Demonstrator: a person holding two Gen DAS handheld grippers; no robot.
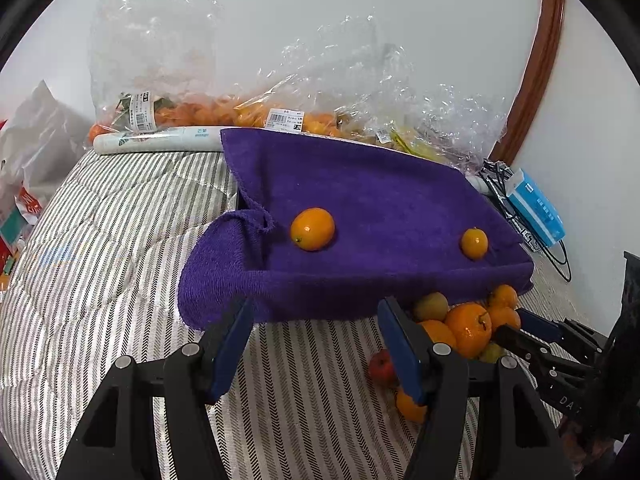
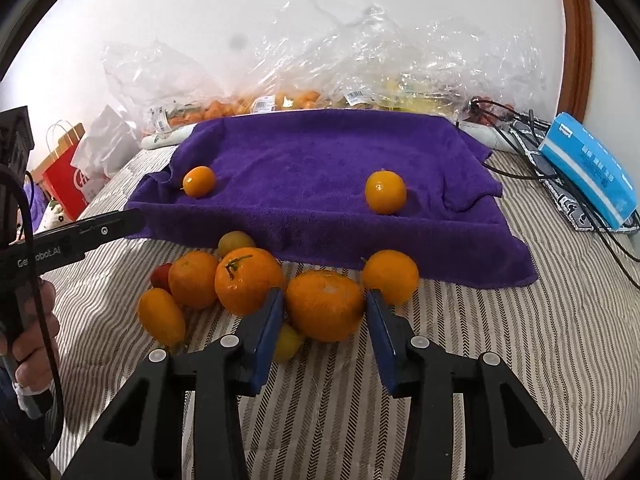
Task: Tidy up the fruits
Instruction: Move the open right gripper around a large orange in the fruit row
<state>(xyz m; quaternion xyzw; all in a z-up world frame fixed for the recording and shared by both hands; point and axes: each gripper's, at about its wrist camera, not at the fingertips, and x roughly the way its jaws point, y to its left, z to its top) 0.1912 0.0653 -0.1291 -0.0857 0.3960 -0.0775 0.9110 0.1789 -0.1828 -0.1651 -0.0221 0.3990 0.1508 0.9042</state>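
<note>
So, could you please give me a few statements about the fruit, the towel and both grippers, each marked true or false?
1. Two orange fruits lie on the purple towel. True: one at left, one at right.
2. The right gripper has its fingers either side of a large orange. True.
3. The left gripper holds a fruit. False: it is open with nothing between its fingers.
4. The fruit pile sits on the towel. False: it lies on the striped bedcover in front of it.
5. The blue box lies left of the towel. False: it is to the right.
</note>
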